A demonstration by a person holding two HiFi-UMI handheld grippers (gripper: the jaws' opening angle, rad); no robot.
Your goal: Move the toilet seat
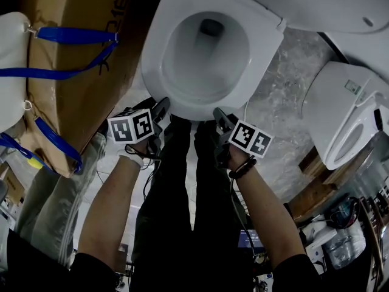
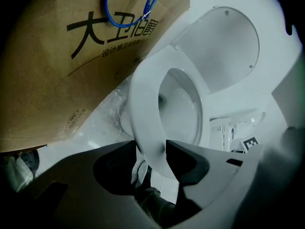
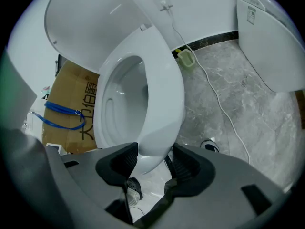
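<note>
The white toilet seat (image 1: 182,105) lies down over the bowl, and the lid (image 1: 316,5) stands raised behind it. Both grippers are at the seat's front edge. My left gripper (image 1: 159,109) is open and straddles the front rim (image 2: 151,147), which fills nearly the whole gap between the dark pads (image 2: 125,159). To its right, my right gripper (image 1: 220,119) straddles the same rim (image 3: 155,149), also open, with the pads (image 3: 187,162) close on either side. Inside the seat ring I see the bowl (image 2: 183,111).
A big cardboard box (image 1: 79,72) with blue straps stands close at the left of the toilet. A second white toilet (image 1: 349,111) stands at the right on the grey marble floor (image 3: 228,80). A white cable (image 3: 214,94) runs across that floor. My legs are right below the bowl.
</note>
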